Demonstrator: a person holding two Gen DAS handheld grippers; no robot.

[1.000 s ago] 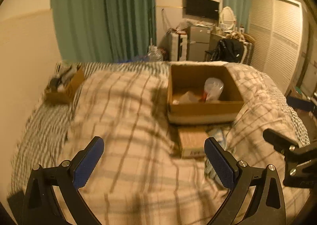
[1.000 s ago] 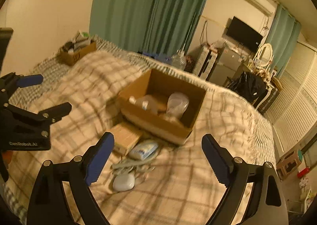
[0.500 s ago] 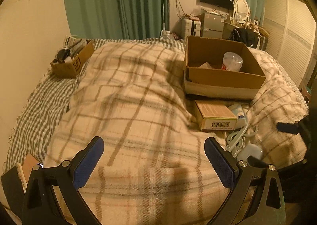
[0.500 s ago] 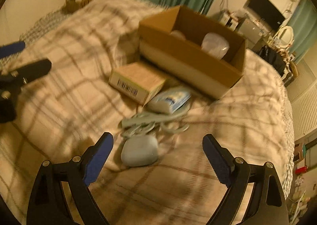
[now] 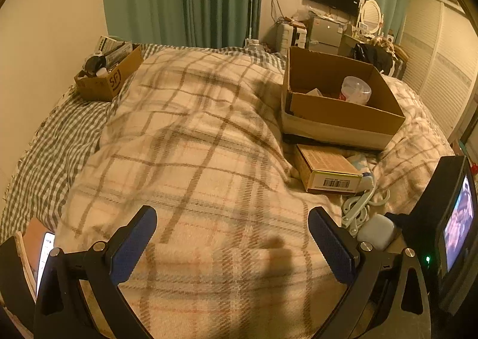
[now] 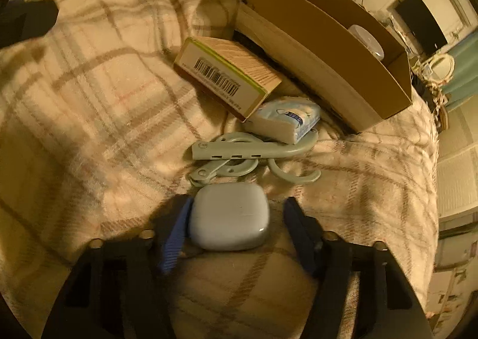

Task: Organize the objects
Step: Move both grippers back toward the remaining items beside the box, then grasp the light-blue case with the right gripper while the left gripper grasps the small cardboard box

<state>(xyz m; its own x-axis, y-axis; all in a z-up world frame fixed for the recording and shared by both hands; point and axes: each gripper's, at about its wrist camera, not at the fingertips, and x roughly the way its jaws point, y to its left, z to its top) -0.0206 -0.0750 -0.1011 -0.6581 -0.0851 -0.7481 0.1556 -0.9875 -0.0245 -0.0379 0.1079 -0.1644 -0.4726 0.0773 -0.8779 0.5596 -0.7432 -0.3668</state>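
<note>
A pale rounded earbud case lies on the plaid blanket between my right gripper's fingers; the left pad touches it, the right pad stands a little off. Beyond it lie grey-green plastic hooks, a tissue pack and a barcoded small box, in front of an open cardboard box. My left gripper is open and empty over bare blanket; the case, hooks, small box and cardboard box lie to its right.
The cardboard box holds a clear plastic container. A second small carton of items sits at the bed's far left by the wall. A phone lies at the bed's near left edge. Furniture and a wardrobe stand beyond the bed.
My right gripper has dropped down and forward onto the earbud case, and its fingers have narrowed around it. My left gripper has lowered slightly and stays open.
</note>
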